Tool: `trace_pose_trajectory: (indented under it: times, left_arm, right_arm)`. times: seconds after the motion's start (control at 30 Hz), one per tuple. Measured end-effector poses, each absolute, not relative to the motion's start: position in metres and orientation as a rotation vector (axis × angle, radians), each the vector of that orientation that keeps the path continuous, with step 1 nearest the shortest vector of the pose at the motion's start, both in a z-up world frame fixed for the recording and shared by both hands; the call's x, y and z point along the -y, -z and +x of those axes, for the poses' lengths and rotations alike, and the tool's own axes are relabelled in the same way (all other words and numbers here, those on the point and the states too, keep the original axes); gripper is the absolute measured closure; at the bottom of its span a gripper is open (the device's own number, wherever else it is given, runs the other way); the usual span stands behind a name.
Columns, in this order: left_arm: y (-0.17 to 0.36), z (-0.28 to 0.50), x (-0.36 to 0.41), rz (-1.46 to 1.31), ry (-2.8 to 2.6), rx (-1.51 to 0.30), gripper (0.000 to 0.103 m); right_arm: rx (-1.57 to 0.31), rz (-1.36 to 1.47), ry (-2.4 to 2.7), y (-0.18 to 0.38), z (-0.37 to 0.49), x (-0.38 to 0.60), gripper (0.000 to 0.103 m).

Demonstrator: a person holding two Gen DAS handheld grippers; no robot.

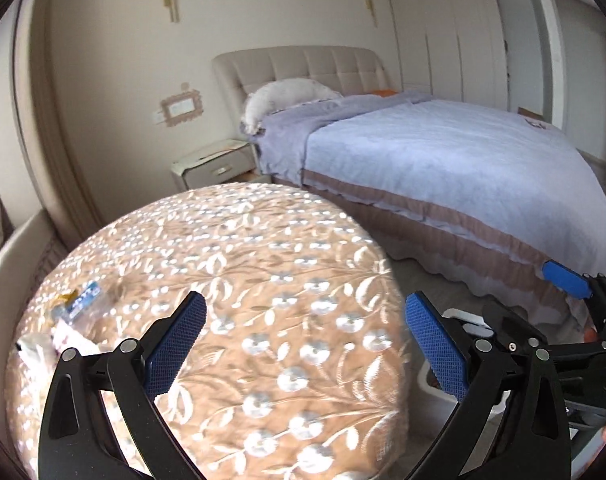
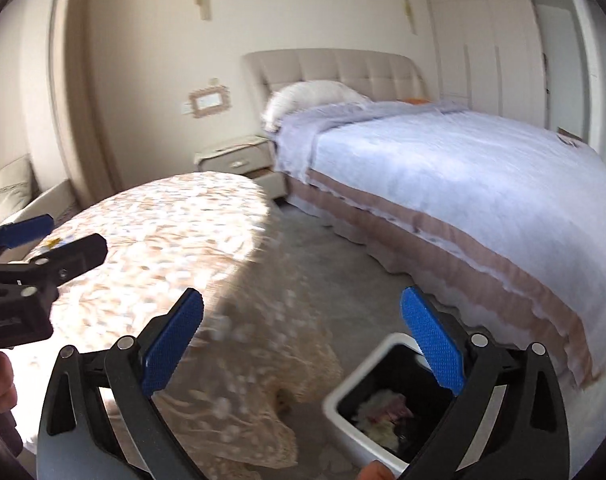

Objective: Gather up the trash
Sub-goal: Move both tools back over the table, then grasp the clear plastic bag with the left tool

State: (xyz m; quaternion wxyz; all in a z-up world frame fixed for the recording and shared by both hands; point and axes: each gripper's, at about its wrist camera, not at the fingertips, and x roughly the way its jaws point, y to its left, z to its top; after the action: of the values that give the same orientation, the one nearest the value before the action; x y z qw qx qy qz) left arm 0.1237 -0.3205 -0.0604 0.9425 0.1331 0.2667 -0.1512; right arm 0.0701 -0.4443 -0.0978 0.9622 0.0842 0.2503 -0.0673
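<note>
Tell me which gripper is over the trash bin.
The right gripper: the white bin, with trash inside, sits under its open fingers. The left gripper is open above the round table, where wrappers remain.

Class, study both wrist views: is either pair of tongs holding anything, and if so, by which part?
Nothing is held. The left tongs and right tongs both stand open and empty; wrappers lie on the table.

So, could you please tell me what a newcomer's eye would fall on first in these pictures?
Probably the round table in the foreground, draped in a tan cloth with shiny floral embroidery, with a few wrappers at its left edge. Behind it, the big bed under a pale blue cover fills the right side. Low right, on the floor, stands a white bin already holding crumpled trash.
</note>
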Motion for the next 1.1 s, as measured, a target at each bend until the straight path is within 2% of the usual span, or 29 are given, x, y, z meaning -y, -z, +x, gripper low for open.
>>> trace_pose_trajectory:
  times: [0.53,1.1]
  left_arm:
    - [0.042,0.135,0.125,0.066,0.033,-0.553,0.005]
    - [0.072,0.192,-0.018,-0.081,-0.129,-0.672,0.005]
  right_arm:
    - [-0.451,-0.110,-0.212,0.056,0.104,0.249,0.005]
    - [-0.500,-0.159,-0.381,0.056,0.160,0.140,0.005]
